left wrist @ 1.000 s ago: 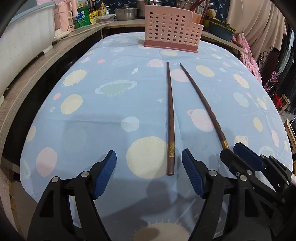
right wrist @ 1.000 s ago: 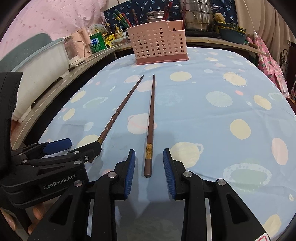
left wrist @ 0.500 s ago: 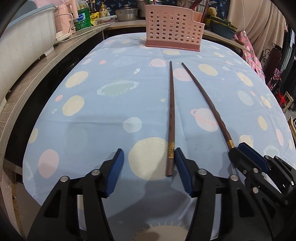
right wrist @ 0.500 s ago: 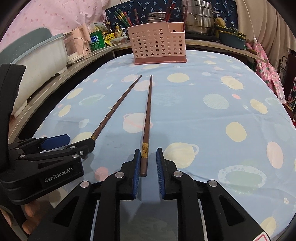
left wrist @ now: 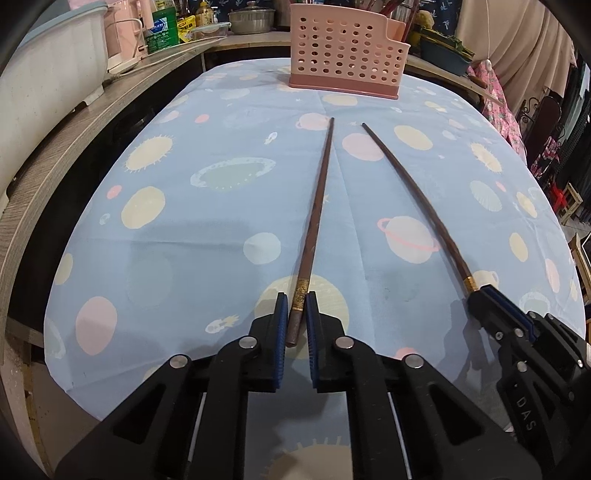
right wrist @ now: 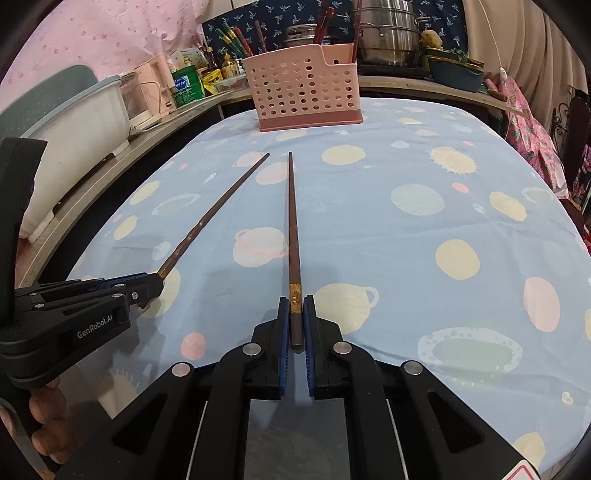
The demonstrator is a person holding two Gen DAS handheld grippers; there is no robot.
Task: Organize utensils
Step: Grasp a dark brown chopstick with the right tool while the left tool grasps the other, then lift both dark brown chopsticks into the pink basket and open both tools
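Two long dark brown chopsticks with gold bands lie on the blue planet-print tablecloth, tips pointing toward a pink perforated utensil basket (left wrist: pixel 347 51) at the far end. My left gripper (left wrist: pixel 296 308) is shut on the thick end of the left chopstick (left wrist: pixel 317 206). My right gripper (right wrist: pixel 295 312) is shut on the thick end of the right chopstick (right wrist: pixel 292 221). Each view shows the other gripper at its side, closed on the other chopstick (left wrist: pixel 413 192) (right wrist: pixel 214 218). The basket also shows in the right wrist view (right wrist: pixel 304 88).
A wooden counter (left wrist: pixel 74 129) runs along the left with a white tub (left wrist: pixel 44 74), a pink appliance and bottles. Steel pots (right wrist: pixel 388 33) and a dark bowl stand behind the basket. Pink floral cloth hangs at the right (right wrist: pixel 532 140).
Both grippers closed from open onto the thick ends of the chopsticks. The left gripper shifted right until its jaws straddled its chopstick. The chopsticks stay on the cloth.
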